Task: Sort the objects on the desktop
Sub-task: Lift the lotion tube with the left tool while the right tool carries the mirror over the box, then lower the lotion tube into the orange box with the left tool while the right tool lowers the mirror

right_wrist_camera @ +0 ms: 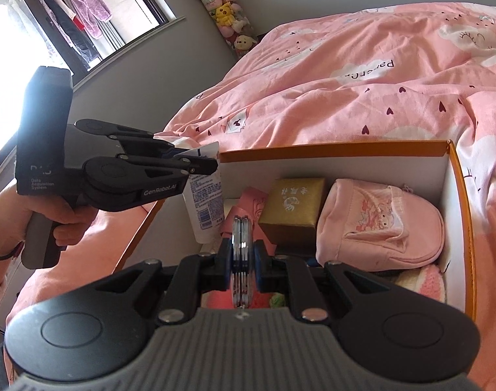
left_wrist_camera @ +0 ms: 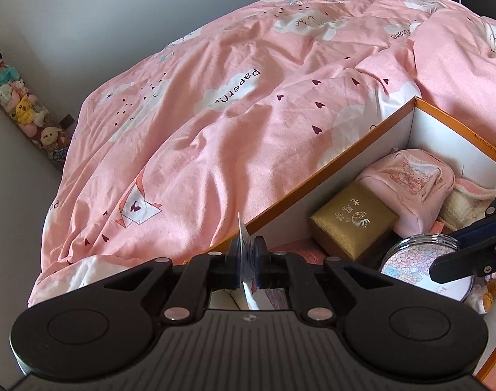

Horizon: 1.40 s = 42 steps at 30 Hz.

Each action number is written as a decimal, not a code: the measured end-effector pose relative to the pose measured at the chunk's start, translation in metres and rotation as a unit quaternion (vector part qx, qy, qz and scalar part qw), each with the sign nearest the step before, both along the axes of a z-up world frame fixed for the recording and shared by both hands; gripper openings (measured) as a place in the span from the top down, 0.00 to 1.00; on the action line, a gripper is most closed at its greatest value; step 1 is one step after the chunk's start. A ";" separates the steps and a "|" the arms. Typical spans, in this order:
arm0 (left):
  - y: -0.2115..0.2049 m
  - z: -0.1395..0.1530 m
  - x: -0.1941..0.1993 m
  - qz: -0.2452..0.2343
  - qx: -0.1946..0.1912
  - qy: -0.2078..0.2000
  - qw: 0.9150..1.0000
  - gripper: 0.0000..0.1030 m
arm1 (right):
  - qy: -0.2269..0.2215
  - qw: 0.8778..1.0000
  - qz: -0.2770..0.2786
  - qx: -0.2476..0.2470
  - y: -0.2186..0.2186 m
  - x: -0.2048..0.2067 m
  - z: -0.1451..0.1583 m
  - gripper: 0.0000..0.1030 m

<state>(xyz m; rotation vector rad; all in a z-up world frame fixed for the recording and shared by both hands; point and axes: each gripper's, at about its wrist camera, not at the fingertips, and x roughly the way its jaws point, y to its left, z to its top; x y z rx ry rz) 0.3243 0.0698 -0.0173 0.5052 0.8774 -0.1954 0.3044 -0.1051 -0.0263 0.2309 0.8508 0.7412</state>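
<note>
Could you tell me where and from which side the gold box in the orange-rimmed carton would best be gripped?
Probably from above, across its two narrower side faces. The gold box sits lid-up with its flat top exposed. The pink pouch crowds one side and the white tube hangs near the other, so a level approach looks blocked.

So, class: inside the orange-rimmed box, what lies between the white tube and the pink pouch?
The gold box, standing between the white tube and the pink pouch; the right wrist view shows it.
</note>
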 end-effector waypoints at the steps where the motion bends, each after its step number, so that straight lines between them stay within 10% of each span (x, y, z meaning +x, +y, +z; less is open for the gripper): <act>1: 0.000 0.002 0.000 -0.001 -0.003 0.007 1.000 0.95 | 0.000 1.000 0.000 0.001 0.000 0.000 0.000 0.85; 23: -0.002 0.030 -0.023 -0.080 -0.058 0.216 0.971 0.96 | 0.003 1.000 -0.005 -0.003 -0.001 -0.001 -0.002 0.85; 42: -0.014 -0.014 0.015 -0.089 0.131 0.138 0.978 0.85 | 0.006 1.000 -0.002 -0.002 -0.001 -0.001 -0.002 0.85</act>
